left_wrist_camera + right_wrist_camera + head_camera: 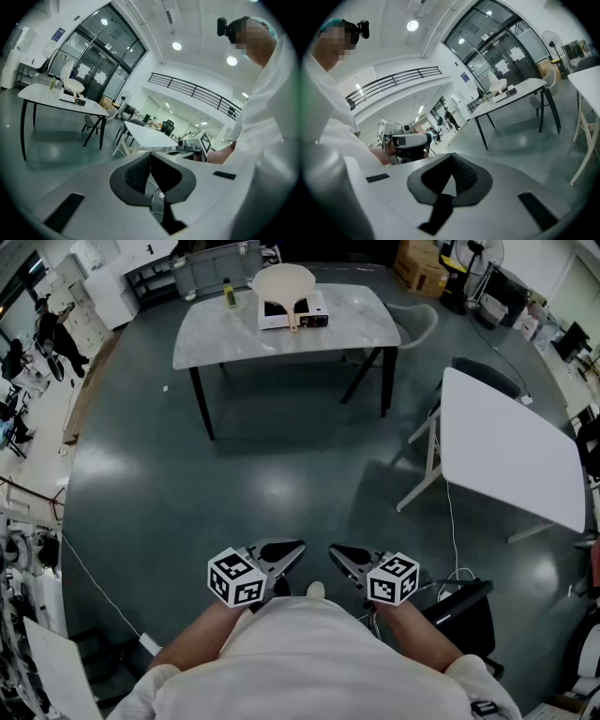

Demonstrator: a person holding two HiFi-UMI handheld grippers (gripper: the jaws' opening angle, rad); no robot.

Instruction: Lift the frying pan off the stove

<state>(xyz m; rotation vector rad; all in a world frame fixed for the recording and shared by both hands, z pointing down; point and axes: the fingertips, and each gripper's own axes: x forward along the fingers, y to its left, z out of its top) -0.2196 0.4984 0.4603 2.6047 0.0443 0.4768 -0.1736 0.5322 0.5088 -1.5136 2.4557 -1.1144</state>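
A cream frying pan (284, 283) rests on a small white stove (292, 313) on the marble-topped table (356, 324) far ahead across the floor. The left gripper view shows the pan (73, 86) far off at the left, and the right gripper view shows the pan (498, 86) far off at the right. My left gripper (298, 548) and right gripper (335, 552) are held close to the person's chest with their tips turned toward each other. Both are shut with nothing between the jaws, as seen on the left gripper (150, 158) and the right gripper (451, 158).
A yellow bottle (228, 293) stands left of the stove. A white folding table (511, 451) is at the right, with a chair (418, 321) beyond it. A black bag (464, 610) and cable lie on the floor by the person's right side.
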